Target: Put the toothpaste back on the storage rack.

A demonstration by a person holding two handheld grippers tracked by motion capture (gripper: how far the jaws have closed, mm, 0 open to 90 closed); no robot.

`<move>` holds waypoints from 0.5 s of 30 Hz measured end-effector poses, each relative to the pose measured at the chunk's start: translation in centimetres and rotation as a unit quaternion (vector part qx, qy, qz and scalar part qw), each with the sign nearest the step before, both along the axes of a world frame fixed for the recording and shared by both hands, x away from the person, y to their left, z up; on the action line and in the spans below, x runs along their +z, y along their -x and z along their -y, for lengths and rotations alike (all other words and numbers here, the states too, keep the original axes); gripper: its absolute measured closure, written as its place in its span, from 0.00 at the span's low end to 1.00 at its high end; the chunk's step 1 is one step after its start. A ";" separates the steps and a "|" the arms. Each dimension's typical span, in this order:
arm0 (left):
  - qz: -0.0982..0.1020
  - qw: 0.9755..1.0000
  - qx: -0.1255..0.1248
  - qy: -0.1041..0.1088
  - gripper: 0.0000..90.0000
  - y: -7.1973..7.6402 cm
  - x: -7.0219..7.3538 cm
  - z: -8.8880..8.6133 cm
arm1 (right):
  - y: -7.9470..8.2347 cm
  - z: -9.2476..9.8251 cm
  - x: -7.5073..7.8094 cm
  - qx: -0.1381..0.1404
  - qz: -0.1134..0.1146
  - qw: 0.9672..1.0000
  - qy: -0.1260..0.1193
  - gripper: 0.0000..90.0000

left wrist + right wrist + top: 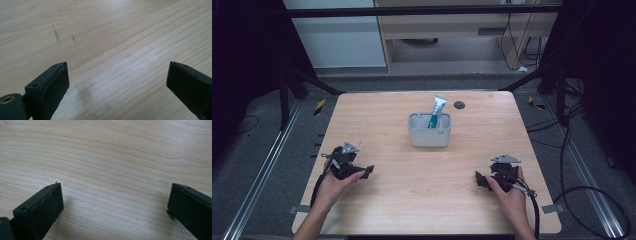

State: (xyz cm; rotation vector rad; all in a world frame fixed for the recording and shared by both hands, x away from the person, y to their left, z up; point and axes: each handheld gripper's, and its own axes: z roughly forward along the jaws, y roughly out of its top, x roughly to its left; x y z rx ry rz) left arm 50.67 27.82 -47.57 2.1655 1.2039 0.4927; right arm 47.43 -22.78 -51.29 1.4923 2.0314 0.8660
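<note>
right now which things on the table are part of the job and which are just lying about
Part of the job:
- toothpaste tube, upright in the right compartment of the holder
- grey holder
- left tool, open, on the table
- right tool, open, on the table

Just there:
- dark round cap in the table top, far side
- cables on the floor

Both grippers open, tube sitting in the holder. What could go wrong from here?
1. The toothpaste tube leans in the grey holder, only its upper part exposed; a pinch on that flat end may slip.
2. The holder stands free on the table; pulling the tube at an angle could tip or drag it unless the other gripper braces it.
3. The left gripper and right gripper both point inward, so reaching together risks a clash at the holder.
</note>
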 end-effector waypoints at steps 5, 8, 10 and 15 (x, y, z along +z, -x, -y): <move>-0.002 1.000 0.012 0.005 0.04 -0.1 -1.1 -1.1 | 0.0 0.0 0.0 0.000 0.000 1.000 0.000 0.01; -0.007 1.000 0.018 0.007 0.04 -0.3 -1.5 -1.5 | 0.0 0.0 0.0 0.000 0.000 1.000 0.000 0.01; -0.006 1.000 0.021 0.007 0.04 -0.5 -1.7 -1.7 | 0.0 0.0 0.0 0.000 0.000 1.000 0.000 0.01; -0.004 0.999 0.028 0.014 0.04 -1.0 -2.1 -2.2 | 0.0 0.0 0.0 0.000 0.000 1.000 0.000 0.01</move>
